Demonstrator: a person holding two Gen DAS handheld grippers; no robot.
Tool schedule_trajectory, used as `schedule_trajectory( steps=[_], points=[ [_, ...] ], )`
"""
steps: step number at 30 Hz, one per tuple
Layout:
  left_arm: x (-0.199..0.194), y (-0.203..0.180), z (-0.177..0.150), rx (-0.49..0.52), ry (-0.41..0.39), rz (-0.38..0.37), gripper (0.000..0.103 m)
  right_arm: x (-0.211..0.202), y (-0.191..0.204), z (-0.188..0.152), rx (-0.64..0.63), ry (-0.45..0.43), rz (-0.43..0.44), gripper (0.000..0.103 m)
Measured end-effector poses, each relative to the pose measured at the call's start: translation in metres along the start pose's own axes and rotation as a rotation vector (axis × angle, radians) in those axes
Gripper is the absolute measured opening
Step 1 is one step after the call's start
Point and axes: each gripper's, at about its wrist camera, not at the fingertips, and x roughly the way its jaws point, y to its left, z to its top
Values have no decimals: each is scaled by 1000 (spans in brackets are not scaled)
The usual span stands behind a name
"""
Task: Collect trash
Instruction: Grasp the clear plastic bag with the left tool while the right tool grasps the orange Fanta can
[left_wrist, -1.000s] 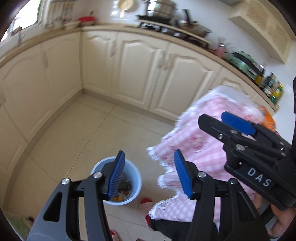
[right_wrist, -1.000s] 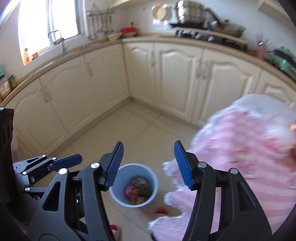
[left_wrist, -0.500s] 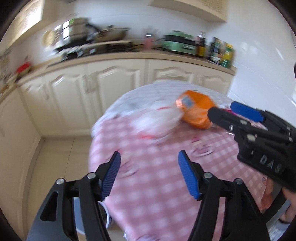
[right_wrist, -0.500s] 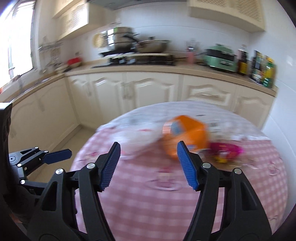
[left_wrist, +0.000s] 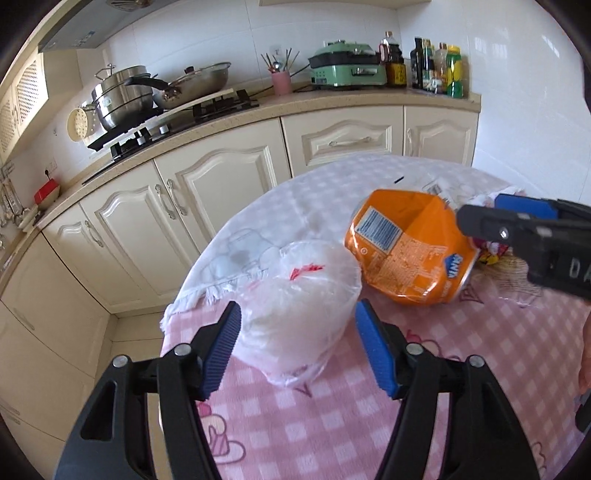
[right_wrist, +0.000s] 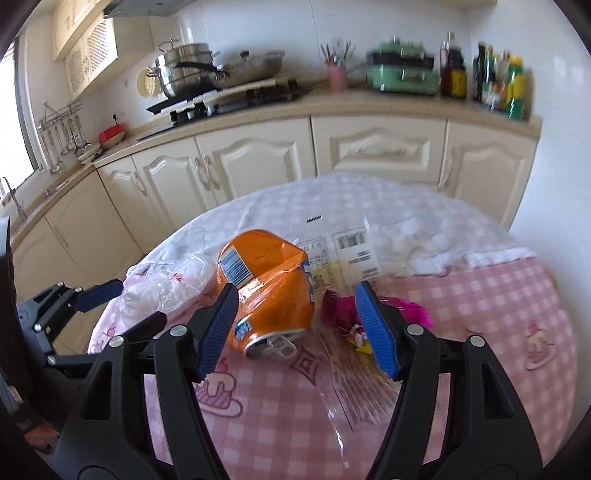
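A partial "DA" on the right gripper (left_wrist: 524, 229); can (right_wrist: 266, 295) logo illegible.

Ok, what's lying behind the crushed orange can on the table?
Behind the crushed orange can lies a clear plastic wrapper with barcode labels on the tablecloth. The can covers the wrapper's near left part, so nothing there shows.
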Motion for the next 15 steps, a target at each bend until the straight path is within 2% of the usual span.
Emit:
schedule_trajectory(
  steps=[1, 2, 4, 5, 6, 7, 12, 14, 15],
  points=[
    [3, -1, 1, 9, 8, -1, 52, 6, -2, 3, 12, 16, 18, 66],
    [6, -1, 1, 10, 18, -2, 43, 11, -2, 6, 22, 27, 27, 66],
    [10, 0, 0, 9, 31, -9, 39, 23, -5, 12, 45, 57, 49, 66],
    [10, 1, 0, 7, 32, -18, 33, 26, -6, 14, 51, 63, 56, 65],
    [10, 2, -1, 1, 33, -32, 19, 31, -6, 17, 53, 68, 48, 65],
    [9, 4, -1, -6, 28, -37, 13, 36, -5, 19, 45, 77, 43, 65],
    [-14, 6, -6, -34, -29, -64, 4, 51, 0, 18, 39, 124, 71, 65],
    [-19, 6, -8, -37, -39, -67, 4, 51, 6, 17, 22, 130, 82, 56],
    [-21, 8, -9, -44, -41, -77, 4, 51, 10, 15, 7, 137, 82, 40]
  ],
)
